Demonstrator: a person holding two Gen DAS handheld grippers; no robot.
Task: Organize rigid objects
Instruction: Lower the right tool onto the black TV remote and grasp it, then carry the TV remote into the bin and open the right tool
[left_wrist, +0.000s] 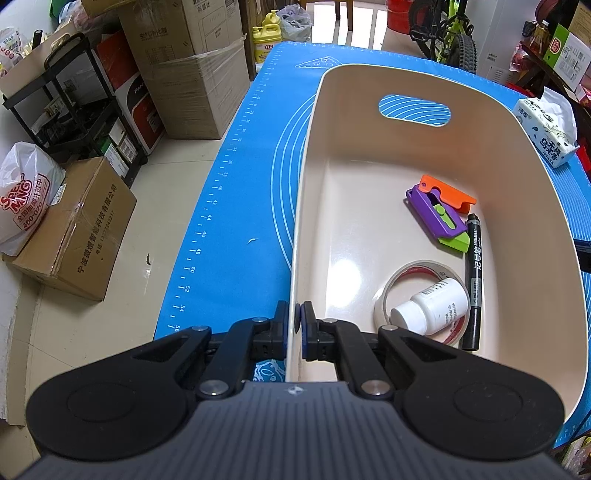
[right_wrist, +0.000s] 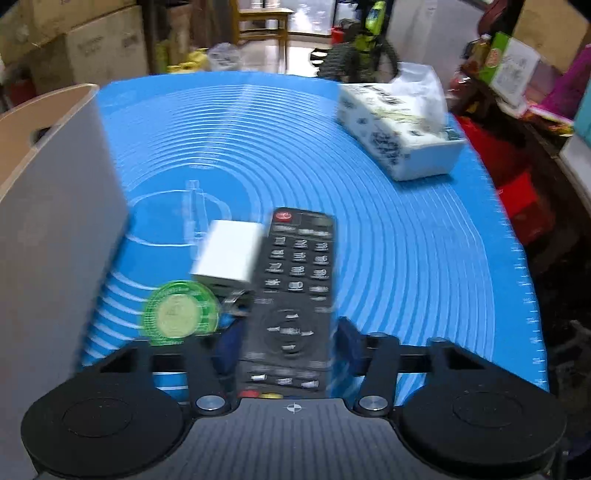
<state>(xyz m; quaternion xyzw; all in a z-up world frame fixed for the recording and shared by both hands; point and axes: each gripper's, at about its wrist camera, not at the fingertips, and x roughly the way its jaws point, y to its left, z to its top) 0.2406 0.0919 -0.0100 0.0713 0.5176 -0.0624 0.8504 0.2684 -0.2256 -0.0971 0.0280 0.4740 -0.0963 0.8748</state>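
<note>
Remote (right_wrist: 295, 295) lay on mat (right_wrist: 406, 258) between our right claw (right_wrist: 288, 343) pads, low end at claw base. Grip unclear through blur; jaws half-open, seemingly at remote's flanks. Charger (right_wrist: 227, 254) touched remote's left edge, green disc (right_wrist: 180, 314) just left of claw. Risk: lifting could drag charger, or shallow hold could slip. Left claw (left_wrist: 298, 325) clenched on bin (left_wrist: 310, 147) wall; bin could tip if tugged.
</note>
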